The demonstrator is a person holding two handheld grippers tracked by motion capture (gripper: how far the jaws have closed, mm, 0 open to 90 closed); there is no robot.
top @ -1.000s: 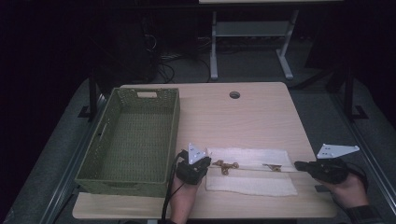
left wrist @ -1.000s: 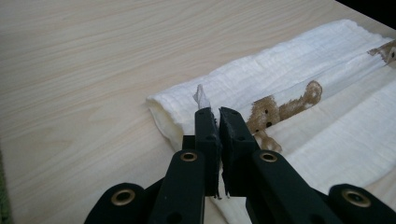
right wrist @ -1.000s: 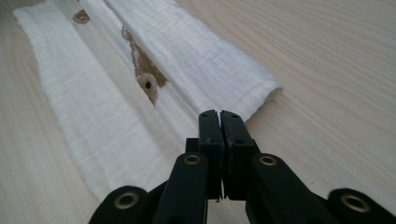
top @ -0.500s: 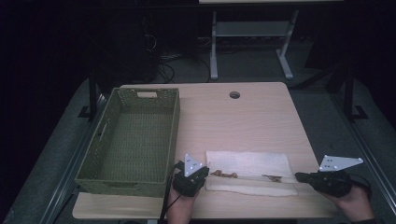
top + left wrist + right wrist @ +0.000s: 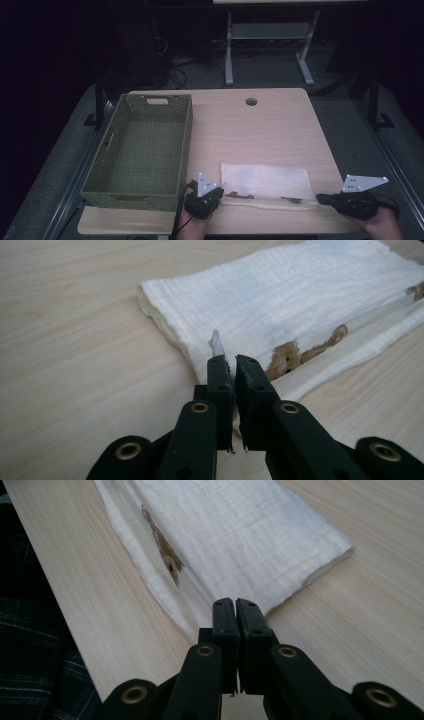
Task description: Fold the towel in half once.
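Folded white muslin cloth with brown bear print (image 5: 265, 185) flat at near table edge. Left gripper (image 5: 231, 365) clamped on corner; right gripper (image 5: 235, 607) likewise pinching hem. Transfer to green woven basket (image 5: 140, 150) judged outstanding.

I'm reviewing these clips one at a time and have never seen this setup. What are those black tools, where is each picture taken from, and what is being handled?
A person holds a hand-operated gripper in each hand. The high view looks down on a wooden table; the two gripper views come from cameras riding on each tool. An empty green woven basket sits on the left and a folded white cloth with small brown bear prints lies at the near edge. The left gripper is shut on one corner of the cloth. The right gripper is shut at the opposite end, apparently pinching the cloth's edge.
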